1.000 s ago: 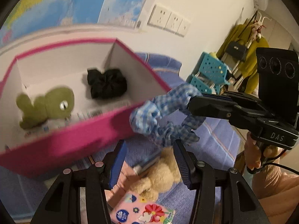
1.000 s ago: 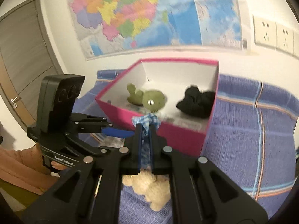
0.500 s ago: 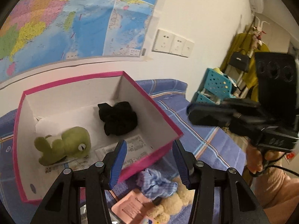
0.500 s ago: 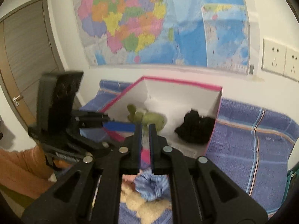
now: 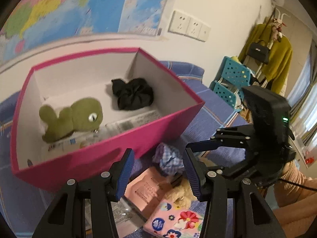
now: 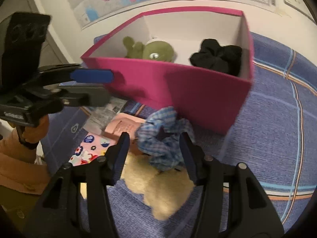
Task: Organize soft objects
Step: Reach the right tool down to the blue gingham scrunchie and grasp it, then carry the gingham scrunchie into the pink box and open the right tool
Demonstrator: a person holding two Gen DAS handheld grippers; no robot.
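With the right gripper [image 6: 153, 154] opening around the checked scrunchie [image 6: 164, 138], which lay outside the pink box [image 6: 198, 93], and the left gripper [image 5: 158, 170] open and empty, closing early risked pinching the cream plush [image 6: 158, 190] underneath.

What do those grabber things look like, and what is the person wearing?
Each hand-held gripper is black, with two long fingers tipped by ribbed blue pads. The left hand-held gripper has silver screws on its fingers. The right hand-held gripper matches it; seen from the left wrist camera, it carries a black box with a small green light and a thin black cable. The person wears an orange-brown ribbed sleeve.
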